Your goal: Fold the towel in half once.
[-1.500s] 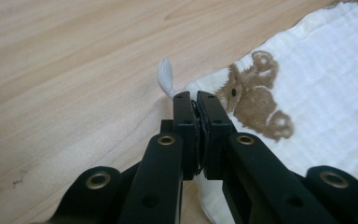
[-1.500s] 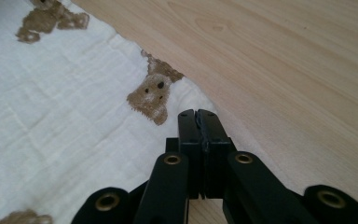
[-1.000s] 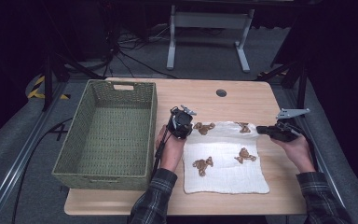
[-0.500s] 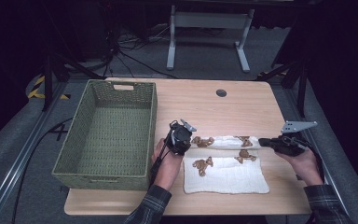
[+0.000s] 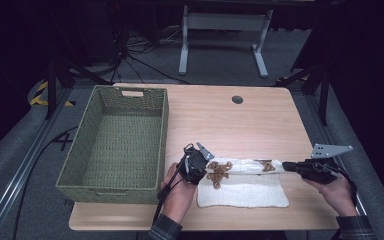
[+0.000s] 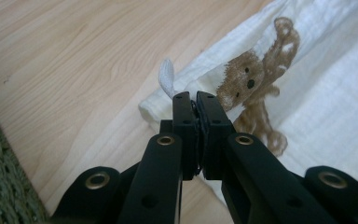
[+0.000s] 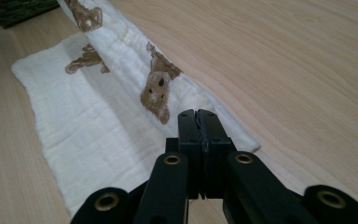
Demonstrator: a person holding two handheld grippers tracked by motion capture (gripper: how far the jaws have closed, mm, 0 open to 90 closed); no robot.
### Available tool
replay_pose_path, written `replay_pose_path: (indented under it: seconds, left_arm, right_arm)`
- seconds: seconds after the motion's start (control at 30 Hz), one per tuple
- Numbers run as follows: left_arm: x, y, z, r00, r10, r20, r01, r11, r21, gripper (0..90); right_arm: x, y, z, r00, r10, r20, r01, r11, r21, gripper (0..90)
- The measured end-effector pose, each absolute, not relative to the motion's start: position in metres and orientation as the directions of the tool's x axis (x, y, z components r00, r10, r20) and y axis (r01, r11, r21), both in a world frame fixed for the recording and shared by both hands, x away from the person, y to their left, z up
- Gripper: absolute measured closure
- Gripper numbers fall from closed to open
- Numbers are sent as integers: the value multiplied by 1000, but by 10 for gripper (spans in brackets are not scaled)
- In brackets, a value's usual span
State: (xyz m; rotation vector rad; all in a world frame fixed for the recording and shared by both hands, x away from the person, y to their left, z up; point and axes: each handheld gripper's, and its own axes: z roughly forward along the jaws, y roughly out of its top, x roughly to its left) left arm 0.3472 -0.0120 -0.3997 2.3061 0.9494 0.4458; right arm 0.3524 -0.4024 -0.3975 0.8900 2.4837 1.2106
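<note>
A white cloth (image 5: 245, 192) printed with brown bears lies near the front of the wooden table (image 5: 230, 125). Its far edge is lifted and drawn back over the rest as a fold. My left gripper (image 5: 209, 164) is shut on the left corner of that edge, and a small white tip of cloth (image 6: 326, 93) pokes out past the left gripper (image 6: 194, 99). My right gripper (image 5: 286, 166) is shut on the right corner. In the right gripper view the cloth (image 7: 88, 126) runs taut from the right gripper (image 7: 198, 116) toward the other hand.
A green woven basket (image 5: 162, 130) stands empty on the left of the table, close beside my left hand. A round cable hole (image 5: 237, 99) sits near the far edge. A metal stand (image 5: 223, 30) and cables are on the floor behind.
Both hands have moved toward the table's near edge, pulling the cloth's far edge with them. The cloth has folded over itself and looks narrower now.
</note>
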Motion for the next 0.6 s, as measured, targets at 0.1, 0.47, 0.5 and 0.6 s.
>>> replay_pose_path:
  seconds: [0.1, 0.47, 0.5, 0.6]
  left_arm:
    - [341, -8, -404, 690, 718, 90, 525, -582, 621, 873]
    - [321, -4, -416, 725, 686, 67, 519, -607, 602, 873]
    - [321, -4, -416, 725, 686, 67, 519, -607, 602, 873]
    - [321, -1, -424, 738, 674, 30, 530, -606, 593, 873]
  right_arm:
    - [347, -401, -402, -792, 608, 61, 427, 480, 767, 898]
    - [323, -401, -415, -801, 592, 87, 449, 498, 742, 897]
    - [322, -401, -417, -802, 591, 88, 451, 500, 739, 897]
    - [318, -400, -423, -801, 591, 96, 466, 514, 720, 897]
